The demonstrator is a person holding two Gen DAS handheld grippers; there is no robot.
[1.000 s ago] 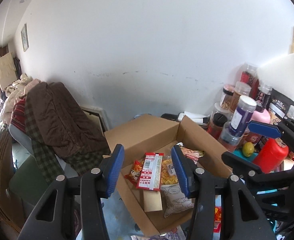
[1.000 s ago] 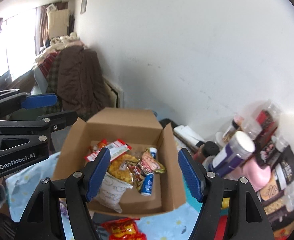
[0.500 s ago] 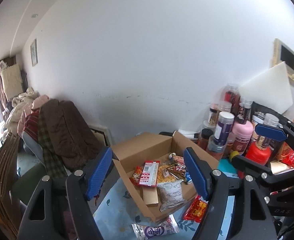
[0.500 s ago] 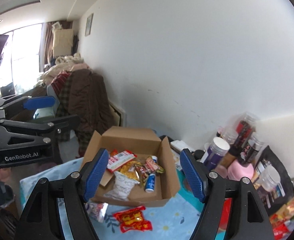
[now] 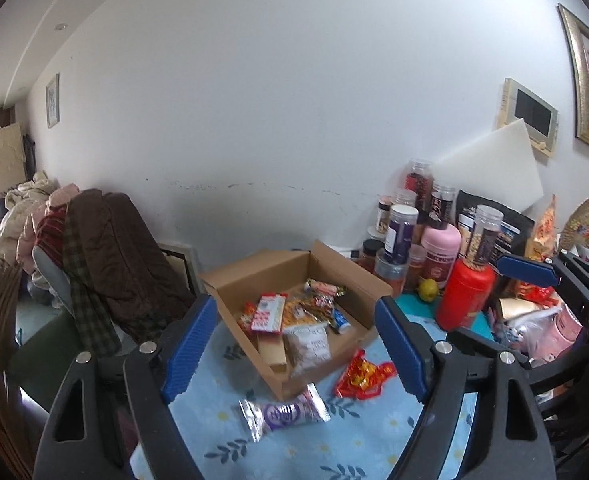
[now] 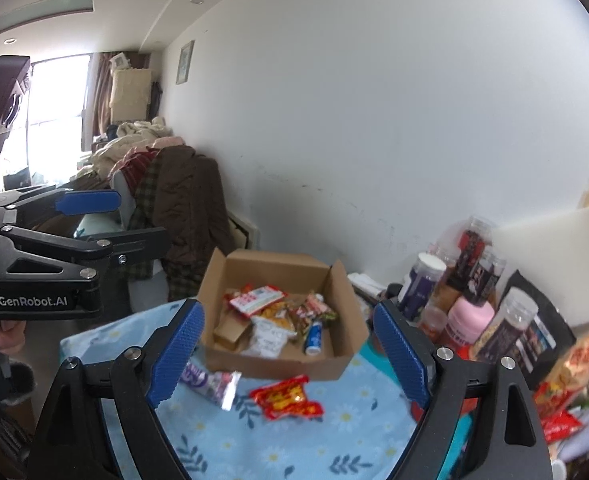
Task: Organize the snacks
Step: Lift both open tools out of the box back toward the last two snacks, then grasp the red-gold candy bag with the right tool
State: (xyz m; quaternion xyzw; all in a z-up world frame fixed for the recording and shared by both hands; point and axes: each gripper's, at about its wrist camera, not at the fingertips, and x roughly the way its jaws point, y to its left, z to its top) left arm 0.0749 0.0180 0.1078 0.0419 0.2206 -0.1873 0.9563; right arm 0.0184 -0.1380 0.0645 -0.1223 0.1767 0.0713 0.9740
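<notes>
— How do the two tools stand?

— The left tool [image 5: 296, 344] has its jaws opening, wide apart, with nothing pressed between the blue pads. Same for the right tool [image 6: 288, 350]: jaws opening, nothing gripped.

— And the snacks?

— From the left tool, the cardboard box [image 5: 336, 276] sits at twelve o'clock on the worktop [image 5: 358, 440], which has a blue flowered cloth over it. The box is open and holds a heap of packets, a red-and-white packet [image 5: 269, 312] on top at its left side. Two snacks lie outside: a silver-and-purple wrapper [image 5: 284, 416] at six o'clock of the box, and a red-and-yellow packet [image 5: 364, 374] at about five o'clock, just beside the box's front wall.

— Further out?

— At two o'clock, a cluster of jars and bottles [image 5: 440, 232] against the wall, with a red bottle [image 5: 466, 294] in front. The jar labels are too blurred to read, possibly spices.
</notes>
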